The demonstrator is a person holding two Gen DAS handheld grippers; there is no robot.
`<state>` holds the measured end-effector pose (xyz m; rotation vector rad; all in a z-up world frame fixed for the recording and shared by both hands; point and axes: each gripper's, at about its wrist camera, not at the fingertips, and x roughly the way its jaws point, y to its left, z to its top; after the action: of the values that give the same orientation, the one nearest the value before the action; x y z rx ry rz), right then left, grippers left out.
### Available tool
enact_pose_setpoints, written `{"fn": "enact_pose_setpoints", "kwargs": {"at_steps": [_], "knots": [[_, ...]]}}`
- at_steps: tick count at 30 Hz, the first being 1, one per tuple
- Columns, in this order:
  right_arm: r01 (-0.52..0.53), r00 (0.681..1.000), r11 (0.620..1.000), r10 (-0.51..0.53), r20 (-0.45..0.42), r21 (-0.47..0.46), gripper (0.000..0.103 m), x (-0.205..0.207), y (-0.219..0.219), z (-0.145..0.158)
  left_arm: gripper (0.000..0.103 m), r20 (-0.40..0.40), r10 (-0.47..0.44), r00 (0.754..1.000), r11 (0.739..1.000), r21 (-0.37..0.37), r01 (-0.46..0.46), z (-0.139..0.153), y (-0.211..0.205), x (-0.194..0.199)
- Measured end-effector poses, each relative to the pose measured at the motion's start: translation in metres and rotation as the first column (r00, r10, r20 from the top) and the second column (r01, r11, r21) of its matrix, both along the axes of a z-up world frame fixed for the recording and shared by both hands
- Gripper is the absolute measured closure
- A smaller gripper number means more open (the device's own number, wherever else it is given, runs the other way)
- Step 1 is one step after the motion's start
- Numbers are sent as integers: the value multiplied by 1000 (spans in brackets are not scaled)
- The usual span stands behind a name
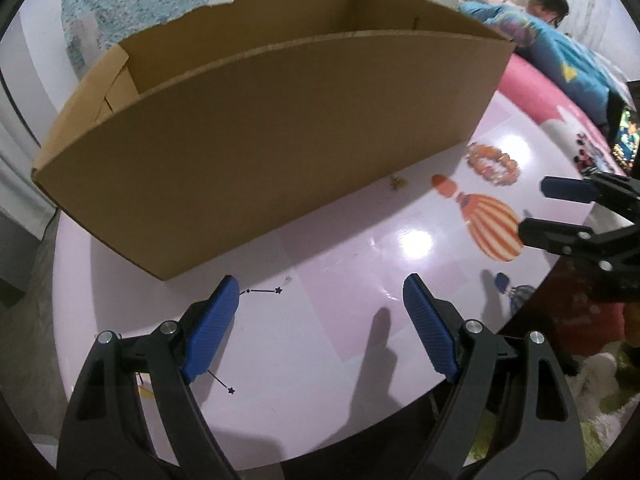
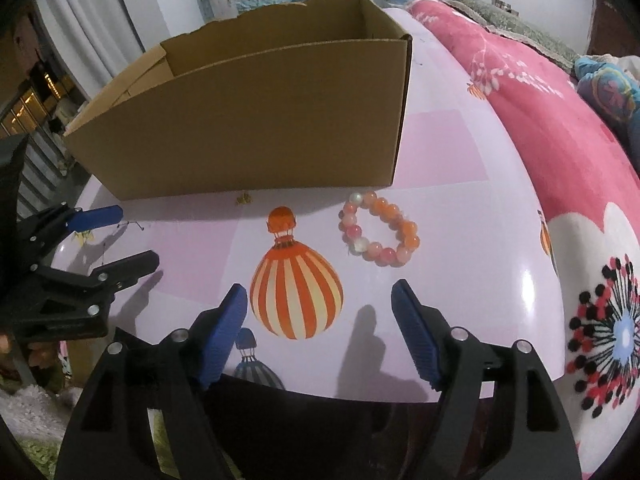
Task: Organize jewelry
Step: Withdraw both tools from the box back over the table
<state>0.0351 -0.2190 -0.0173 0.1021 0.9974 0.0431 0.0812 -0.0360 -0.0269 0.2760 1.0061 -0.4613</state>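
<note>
Star chain by wide-jawed left gripper only; right gripper equally wide, empty.

The cardboard box shows only part of its inner walls; its floor is hidden behind the near wall in both views. Just in front of the box, a small gold piece is too small to identify. Near the box's left corner, a thin star chain passes behind the left gripper's pad.
</note>
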Motion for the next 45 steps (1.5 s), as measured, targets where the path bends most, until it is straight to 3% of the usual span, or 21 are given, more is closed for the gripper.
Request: {"fn": "enact_pose_setpoints", "kwargs": {"at_steps": [9,22,45], "knots": [[26,999,999,-27,-29,-37,30,-4,-1,-8,21,-37,55,998,997,47,-53,-10,-4,7],[32,998,999,-34,-46,-38,24,-3,-4,-18,13,-61,106,992,994,35,-104,-14,2,18],[24,999,999,-26,-45,-43,22,-3,-4,-20,8,-65,130,989,991,40,-128,-13,6,19]]}}
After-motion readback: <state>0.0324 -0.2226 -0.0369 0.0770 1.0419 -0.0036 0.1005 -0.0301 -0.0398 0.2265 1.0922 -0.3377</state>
